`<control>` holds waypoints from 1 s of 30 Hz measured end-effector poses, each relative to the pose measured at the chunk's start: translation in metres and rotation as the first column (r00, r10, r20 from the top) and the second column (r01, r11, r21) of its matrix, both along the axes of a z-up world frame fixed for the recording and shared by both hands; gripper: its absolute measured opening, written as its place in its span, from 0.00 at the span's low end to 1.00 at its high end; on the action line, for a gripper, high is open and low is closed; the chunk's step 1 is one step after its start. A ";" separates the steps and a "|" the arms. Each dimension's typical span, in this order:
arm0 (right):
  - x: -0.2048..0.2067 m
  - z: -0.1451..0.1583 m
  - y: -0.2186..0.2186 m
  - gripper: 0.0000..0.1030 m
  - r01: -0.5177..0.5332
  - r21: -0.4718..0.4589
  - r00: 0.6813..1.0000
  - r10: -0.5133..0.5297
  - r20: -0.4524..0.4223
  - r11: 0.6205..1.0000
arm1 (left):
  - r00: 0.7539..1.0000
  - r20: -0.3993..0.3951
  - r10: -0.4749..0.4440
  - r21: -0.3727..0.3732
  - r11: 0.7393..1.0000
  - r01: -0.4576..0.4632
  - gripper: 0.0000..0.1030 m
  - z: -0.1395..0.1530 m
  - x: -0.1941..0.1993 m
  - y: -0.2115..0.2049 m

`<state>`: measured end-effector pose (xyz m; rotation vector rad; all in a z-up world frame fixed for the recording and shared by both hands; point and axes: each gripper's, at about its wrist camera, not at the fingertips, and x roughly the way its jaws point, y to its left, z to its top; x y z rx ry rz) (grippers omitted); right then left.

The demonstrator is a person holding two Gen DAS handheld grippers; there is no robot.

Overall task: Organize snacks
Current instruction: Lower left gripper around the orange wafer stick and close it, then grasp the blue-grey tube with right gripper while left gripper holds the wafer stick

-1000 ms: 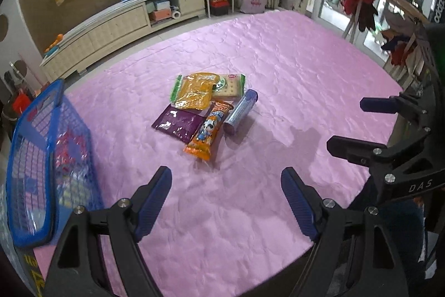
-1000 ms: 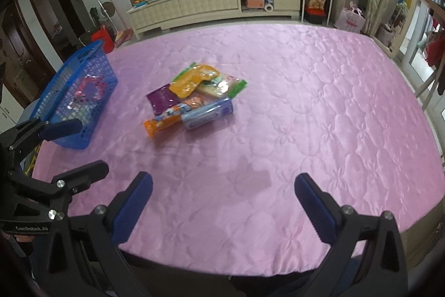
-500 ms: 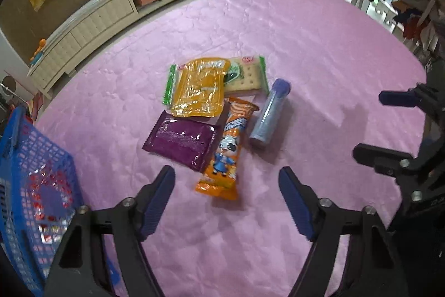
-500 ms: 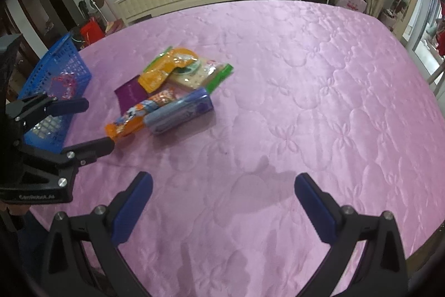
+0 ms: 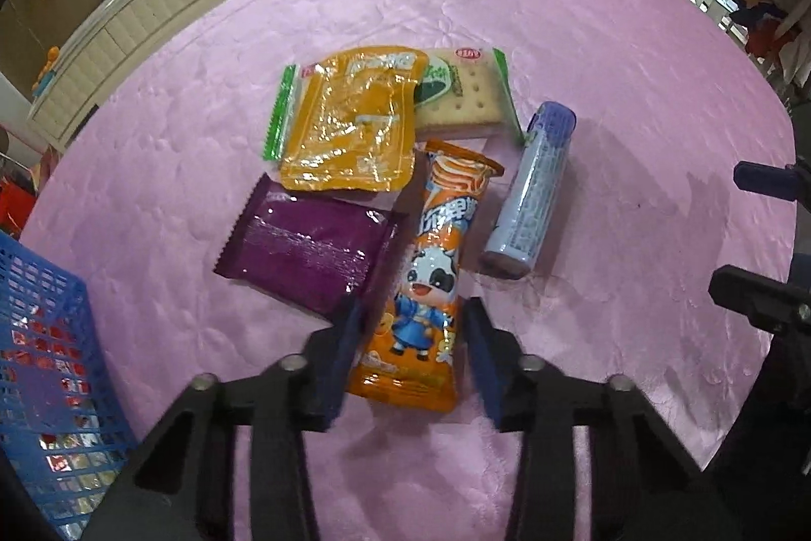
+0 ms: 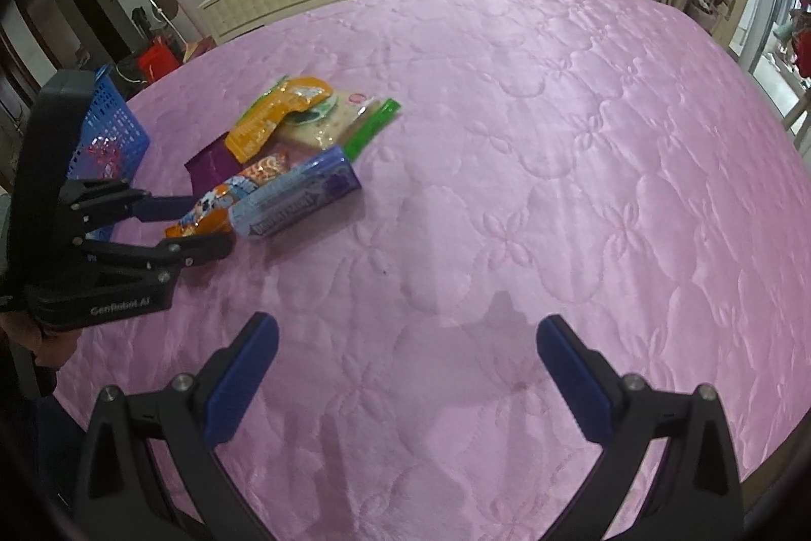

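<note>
the left gripper (image 5: pixel 413 338) points steeply down over the near end of the orange cartoon-cow snack packet (image 5: pixel 431 282), its blue pads (image 5: pixel 344 353) on either side of the wrapper and closing in; a sliver of gap shows on each side, so they do not yet press on it. from the right wrist view the same gripper (image 6: pixel 187 226) comes in from nine o'clock with the packet's orange tail (image 6: pixel 203 221) between its fingers.

the packet lies on the pink quilted cover (image 5: pixel 608 49) in a small heap of snacks: a purple foil pouch (image 5: pixel 309 252) touches it at nine o'clock, a yellow-orange clear pack (image 5: pixel 349 125) sits at eleven o'clock overlapping a green-edged cracker pack (image 5: pixel 466 95) at twelve, and a lilac cookie tube (image 5: pixel 532 196) lies just beside it at two o'clock. a blue plastic basket (image 5: pixel 35 338) with something red and shiny inside stands at eight o'clock, well apart.

the right gripper (image 6: pixel 405 368) hangs above bare cover at six o'clock of the heap, fingers spread wide with nothing between them.
</note>
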<state>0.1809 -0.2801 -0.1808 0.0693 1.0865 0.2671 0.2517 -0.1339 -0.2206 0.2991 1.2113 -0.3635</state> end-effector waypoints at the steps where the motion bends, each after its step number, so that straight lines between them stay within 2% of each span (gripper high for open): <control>1: -0.002 0.000 -0.001 1.00 0.002 0.001 1.000 -0.002 0.002 1.000 | 1.000 0.000 0.002 -0.001 1.000 -0.002 0.29 0.000 -0.001 0.000; 9: -0.006 0.003 -0.005 1.00 0.010 -0.009 1.000 -0.010 -0.001 1.000 | 0.999 0.026 0.025 -0.007 1.000 -0.025 0.21 0.010 -0.016 -0.002; 15: -0.003 0.008 0.007 1.00 -0.066 -0.040 0.998 0.067 0.021 0.997 | 0.994 0.071 0.088 -0.067 0.994 -0.084 0.20 0.031 -0.041 0.005; 20: 0.009 0.010 0.020 1.00 -0.147 -0.053 0.987 0.150 0.052 0.988 | 0.982 0.110 0.151 -0.066 0.987 -0.144 0.20 0.042 -0.067 0.014; 23: 0.020 0.003 0.029 1.00 -0.195 -0.057 0.980 0.197 0.040 0.979 | 0.975 0.113 0.190 -0.085 0.980 -0.181 0.20 0.044 -0.078 0.019; 25: 0.030 -0.001 0.032 1.00 -0.204 -0.020 0.979 0.204 0.007 0.979 | 0.970 0.112 0.217 -0.093 0.974 -0.207 0.20 0.043 -0.084 0.023; 28: 0.041 -0.001 0.032 1.00 -0.155 0.074 0.986 0.158 -0.050 0.985 | 0.965 0.115 0.235 -0.111 0.969 -0.223 0.20 0.043 -0.088 0.028; 30: 0.043 0.005 0.040 1.00 -0.144 0.065 0.988 0.148 -0.048 0.987 | 0.962 0.117 0.247 -0.124 0.965 -0.233 0.20 0.042 -0.085 0.033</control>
